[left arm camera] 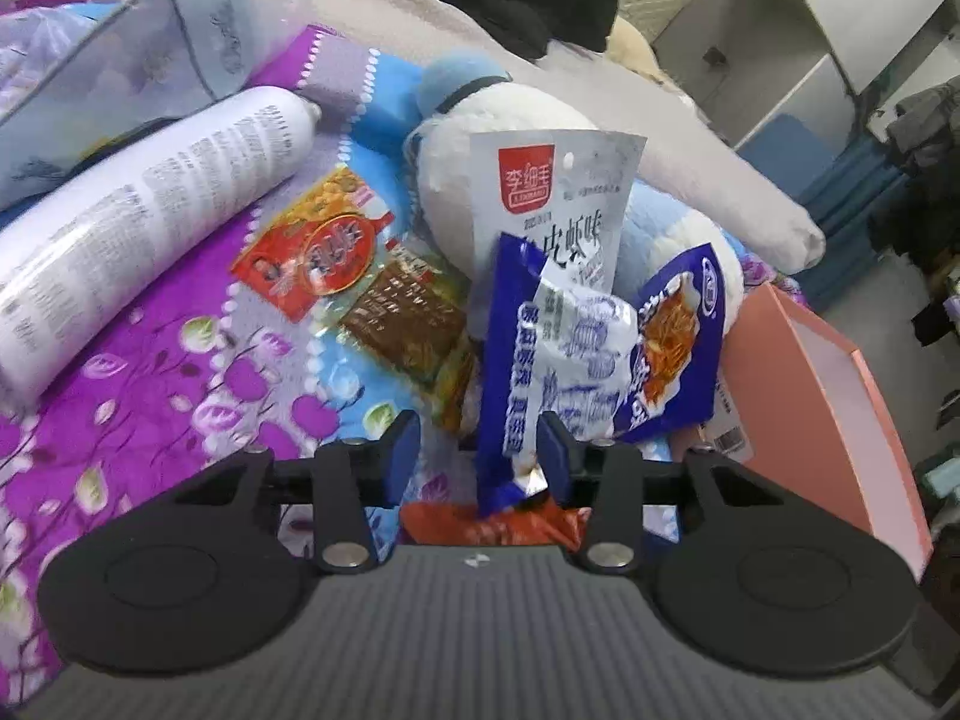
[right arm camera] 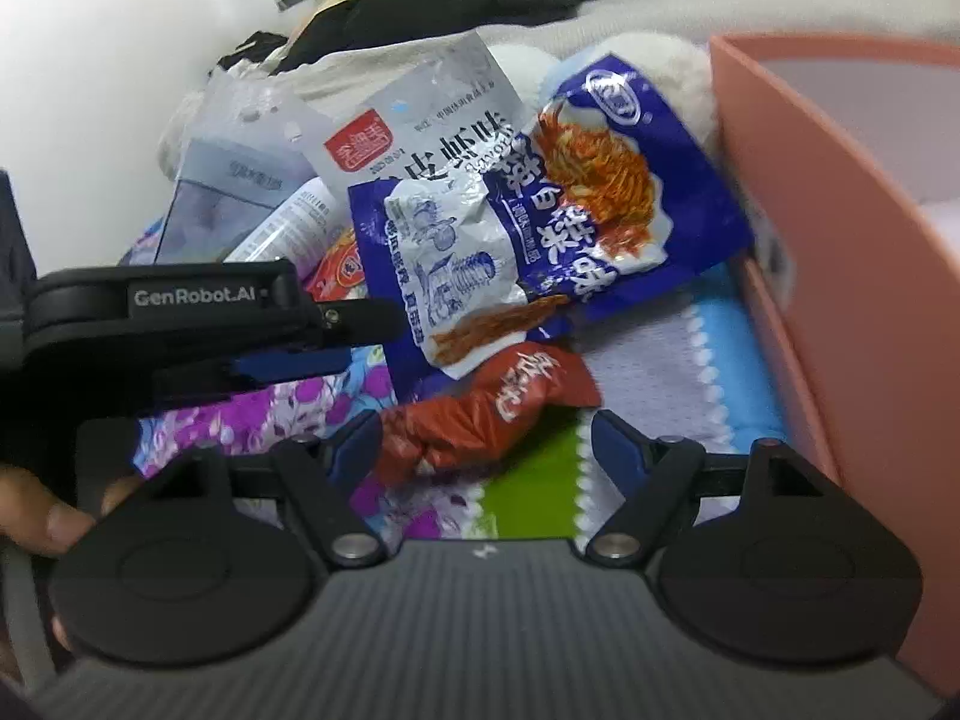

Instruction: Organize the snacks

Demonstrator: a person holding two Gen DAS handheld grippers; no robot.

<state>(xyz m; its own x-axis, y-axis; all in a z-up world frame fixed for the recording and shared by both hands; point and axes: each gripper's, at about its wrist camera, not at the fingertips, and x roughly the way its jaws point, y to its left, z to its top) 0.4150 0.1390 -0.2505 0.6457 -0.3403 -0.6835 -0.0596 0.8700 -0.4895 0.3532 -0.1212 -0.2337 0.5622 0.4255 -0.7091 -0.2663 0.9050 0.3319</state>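
A crumpled blue-and-white foil snack packet [left arm camera: 564, 354] stands between the blue pads of the left claw [left arm camera: 477, 456], whose jaws stand apart, the right pad touching it. Below it on the floral bedspread [left arm camera: 150, 396] lies a red snack wrapper [right arm camera: 486, 414], between the spread jaws of the right claw [right arm camera: 486, 450]. A pink cardboard box [right arm camera: 840, 276] sits just beside.

"GenRobot.AI" on left gripper [right arm camera: 360, 324] body; Chinese characters on snack packets, too unclear to transcribe.

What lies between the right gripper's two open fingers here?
In the right wrist view, the right gripper has a crumpled red snack packet by its left finger; beyond it, only floral bedsheet.
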